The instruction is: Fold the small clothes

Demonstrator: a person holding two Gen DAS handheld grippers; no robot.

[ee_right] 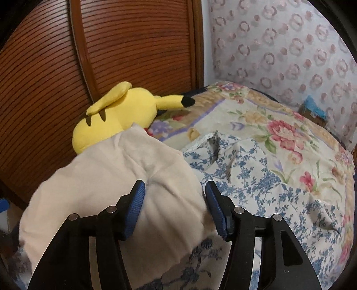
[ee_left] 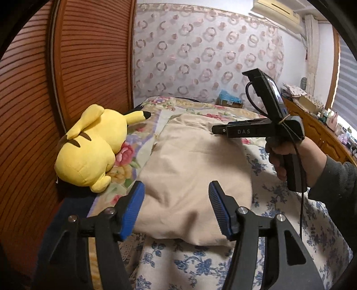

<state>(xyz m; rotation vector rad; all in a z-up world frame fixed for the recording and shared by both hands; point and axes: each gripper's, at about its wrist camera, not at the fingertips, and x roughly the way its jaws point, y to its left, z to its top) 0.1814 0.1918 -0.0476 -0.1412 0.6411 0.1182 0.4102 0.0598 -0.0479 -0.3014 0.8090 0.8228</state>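
Judging by how it lies, the cream garment [ee_left: 191,169] sits folded mid-frame on the blue-flowered sheet [ee_left: 200,265], right of the yellow plush [ee_left: 89,147]. Both the left gripper [ee_left: 176,209] and right gripper [ee_right: 175,208] are spread, nothing pinched. Next, edges should probably be squared up and creases smoothed before anything's grabbed again.

Bedroom corner, pretty cozy

Slatted wooden wardrobe door [ee_left: 89,55] on the left, ring-patterned wallpaper [ee_left: 200,49] behind the bed [ee_right: 279,133], an air conditioner [ee_left: 279,10] up top, blinds [ee_left: 347,73] at right, and a cluttered wooden dresser [ee_left: 316,125].
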